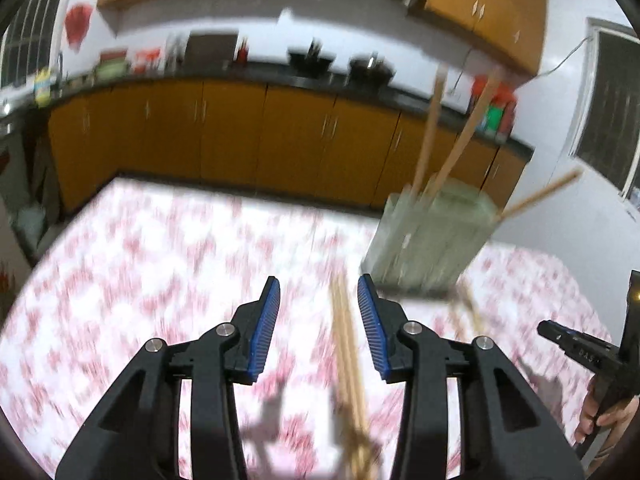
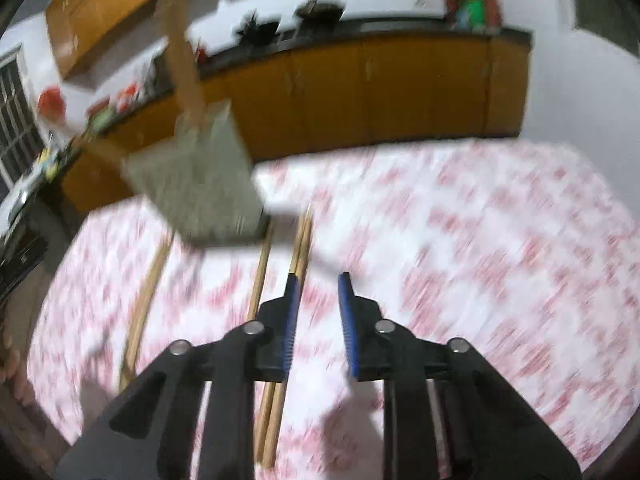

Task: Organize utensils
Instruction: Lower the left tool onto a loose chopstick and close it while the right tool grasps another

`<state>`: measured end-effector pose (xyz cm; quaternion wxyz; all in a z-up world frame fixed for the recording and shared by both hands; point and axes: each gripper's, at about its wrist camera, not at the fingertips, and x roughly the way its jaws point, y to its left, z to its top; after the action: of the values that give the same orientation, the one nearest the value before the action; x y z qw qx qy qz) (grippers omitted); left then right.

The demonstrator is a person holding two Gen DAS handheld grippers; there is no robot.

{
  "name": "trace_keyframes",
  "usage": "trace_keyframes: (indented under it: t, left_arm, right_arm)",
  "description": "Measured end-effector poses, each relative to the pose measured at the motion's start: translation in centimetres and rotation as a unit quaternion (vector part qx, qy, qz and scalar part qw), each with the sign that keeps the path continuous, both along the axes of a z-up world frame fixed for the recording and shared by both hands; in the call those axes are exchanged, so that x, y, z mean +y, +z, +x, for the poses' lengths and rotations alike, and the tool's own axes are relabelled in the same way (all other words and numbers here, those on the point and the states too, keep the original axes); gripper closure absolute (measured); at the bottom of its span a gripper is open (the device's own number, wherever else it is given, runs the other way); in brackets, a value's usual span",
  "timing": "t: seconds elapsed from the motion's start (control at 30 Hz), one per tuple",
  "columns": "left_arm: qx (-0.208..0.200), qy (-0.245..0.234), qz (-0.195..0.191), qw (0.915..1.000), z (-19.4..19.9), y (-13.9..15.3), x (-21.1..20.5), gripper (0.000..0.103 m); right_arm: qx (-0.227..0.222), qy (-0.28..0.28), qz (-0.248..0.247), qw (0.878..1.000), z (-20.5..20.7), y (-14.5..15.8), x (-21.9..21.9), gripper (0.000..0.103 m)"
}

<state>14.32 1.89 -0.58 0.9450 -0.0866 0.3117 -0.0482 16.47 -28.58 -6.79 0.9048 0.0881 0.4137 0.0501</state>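
A pale green utensil holder (image 1: 430,236) stands on the floral tablecloth (image 1: 160,260) with several wooden chopsticks (image 1: 430,136) sticking out of it. A pair of chopsticks (image 1: 348,364) lies on the cloth between my left gripper's (image 1: 318,300) open jaws, below them. My left gripper holds nothing. In the right wrist view the holder (image 2: 196,184) is at upper left, and loose chopsticks (image 2: 298,248) lie on the cloth just left of my right gripper (image 2: 318,284), which is open and empty. Another chopstick pair (image 2: 146,300) lies further left. Both views are motion-blurred.
The right hand-held gripper (image 1: 580,350) shows at the right edge of the left wrist view. Orange kitchen cabinets (image 1: 240,136) and a dark counter with pots run behind the table. The table's far edge (image 1: 248,194) lies beyond the holder.
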Motion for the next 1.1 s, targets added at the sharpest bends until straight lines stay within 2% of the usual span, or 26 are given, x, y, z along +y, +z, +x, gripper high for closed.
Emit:
trace_keyframes:
  t: [0.13, 0.37, 0.57, 0.63, 0.8, 1.1]
  left_arm:
    - [0.051, -0.01, 0.005, 0.9986, -0.2, -3.5, -0.2, 0.07]
    - [0.09, -0.03, 0.014, 0.9953, -1.0, -6.7, -1.6, 0.073]
    - [0.106, -0.053, 0.011, 0.993, -1.0, -7.8, -2.5, 0.077]
    - [0.111, -0.061, 0.007, 0.992, -1.2, -8.2, -2.7, 0.078]
    - [0.12, -0.079, 0.011, 0.9896, -1.4, -8.9, -3.4, 0.083]
    - [0.123, -0.084, 0.037, 0.9882, -1.4, -9.2, -4.2, 0.083]
  right_arm:
    - [0.035, 0.024, 0.004, 0.999, -0.7, -3.1, 2.0, 0.088]
    - [0.049, 0.032, -0.002, 0.998, -0.7, -4.3, 3.0, 0.09]
    - [0.045, 0.002, -0.035, 0.998, -0.4, -4.6, 2.4, 0.094]
    - [0.044, -0.008, -0.031, 0.998, -0.3, -4.6, 2.0, 0.095]
    - [0.043, -0.008, -0.034, 0.998, -0.3, -4.6, 1.6, 0.095]
    - [0.043, -0.003, -0.045, 0.998, -0.6, -4.3, 1.6, 0.093]
